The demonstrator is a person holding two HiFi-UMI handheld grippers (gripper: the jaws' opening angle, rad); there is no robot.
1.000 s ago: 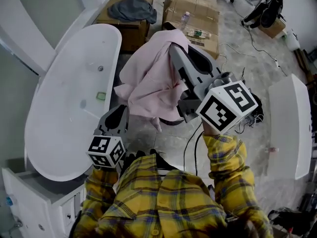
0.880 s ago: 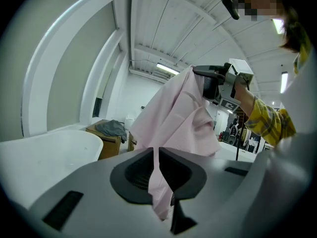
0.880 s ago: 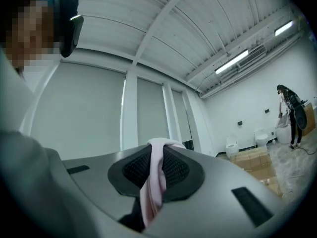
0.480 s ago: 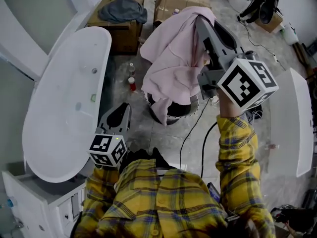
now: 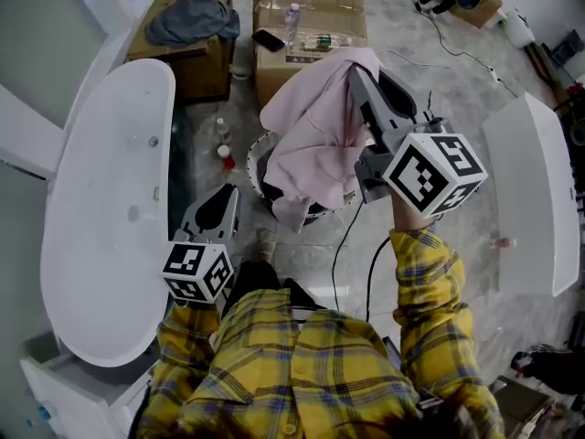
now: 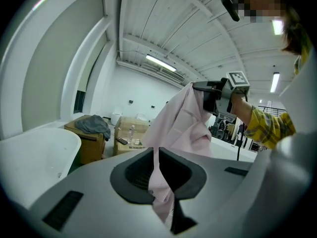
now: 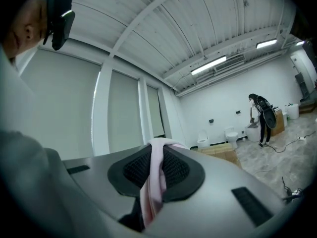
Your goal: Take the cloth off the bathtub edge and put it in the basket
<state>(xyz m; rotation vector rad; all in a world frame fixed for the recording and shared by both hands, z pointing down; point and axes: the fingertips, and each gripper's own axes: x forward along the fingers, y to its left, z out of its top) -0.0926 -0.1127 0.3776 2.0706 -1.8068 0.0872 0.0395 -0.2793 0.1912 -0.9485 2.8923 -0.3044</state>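
Pink cloth point(image 5: 315, 144) hangs in soft folds from the right gripper point(image 5: 358, 80), whose jaws are clamped on a bunched pinch near its upper edge, as a person in a yellow plaid shirt point(image 5: 302, 364) holds it up over the round basket point(image 5: 254, 163) on the floor. The lowest tail of the fabric dips at or just inside the basket's rim. The white bathtub point(image 5: 101, 218), off to the person's left, shows no cloth on its edge. The left gripper point(image 5: 222, 195) is held low between tub and basket, its jaws drawn together with nothing between them; the pink seen through their slit is the cloth farther off. The fabric looks light and limp, likely to drape, swing and catch on the rim rather than drop cleanly, so the present hold on a gathered fold near the top seems sound. Lowering it until most of the cloth pools in the basket before letting go would probably keep a corner from trailing over the side.
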